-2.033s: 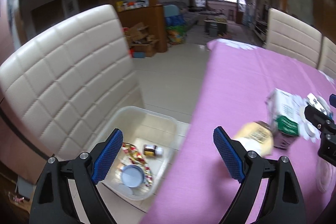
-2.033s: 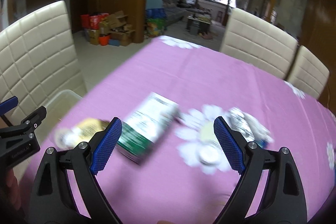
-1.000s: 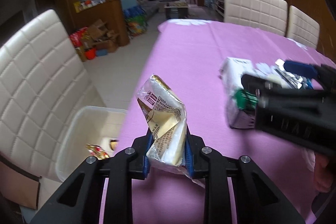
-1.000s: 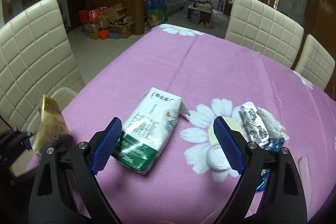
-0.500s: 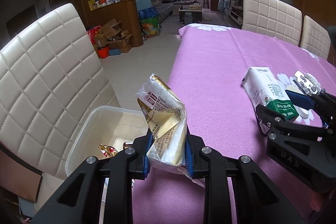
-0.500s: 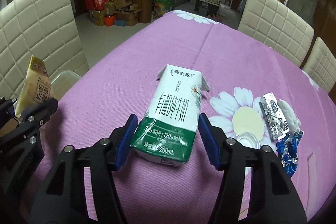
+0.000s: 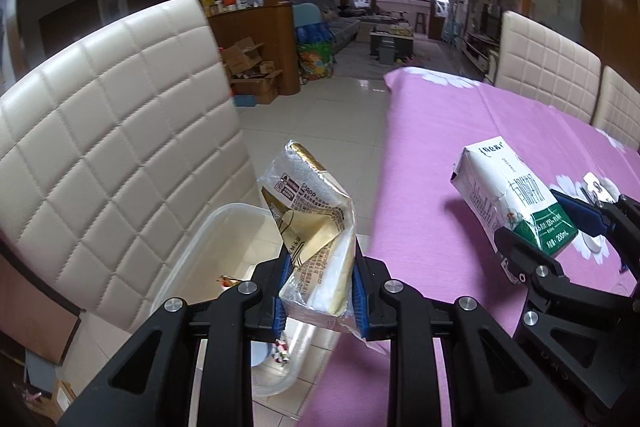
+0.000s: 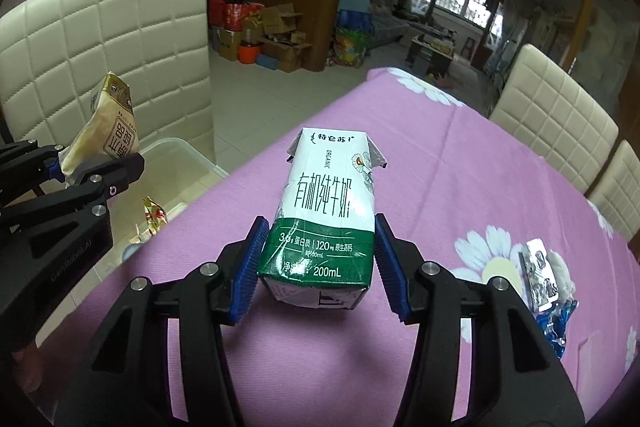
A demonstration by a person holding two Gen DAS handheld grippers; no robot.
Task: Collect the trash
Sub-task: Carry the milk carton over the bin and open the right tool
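A crumpled gold-and-white wrapper [image 7: 312, 211] stands up between the pads of my left gripper [image 7: 318, 291], which is shut on it at the table's left edge, beside and above a clear plastic bin [image 7: 208, 239] on the floor. The bin holds a few scraps. A white-and-green 200 mL milk carton [image 8: 328, 203] sits between the blue pads of my right gripper [image 8: 318, 267]. Its jaws are closing and press on the carton's green end. In the left wrist view the carton [image 7: 508, 195] is tilted up over the purple tablecloth [image 8: 440, 167]. The wrapper [image 8: 108, 131] shows at the left of the right wrist view.
A foil blister pack [image 8: 538, 279], a white wad [image 8: 560, 267] and a blue wrapper [image 8: 556, 319] lie on the cloth at the right. A cream quilted chair [image 7: 112, 131] stands behind the bin. Two more chairs [image 8: 552, 123] line the far side.
My right gripper has closed its wide jaws onto the milk carton and raised it off the cloth. The left gripper has carried the wrapper leftward to the bin's side.
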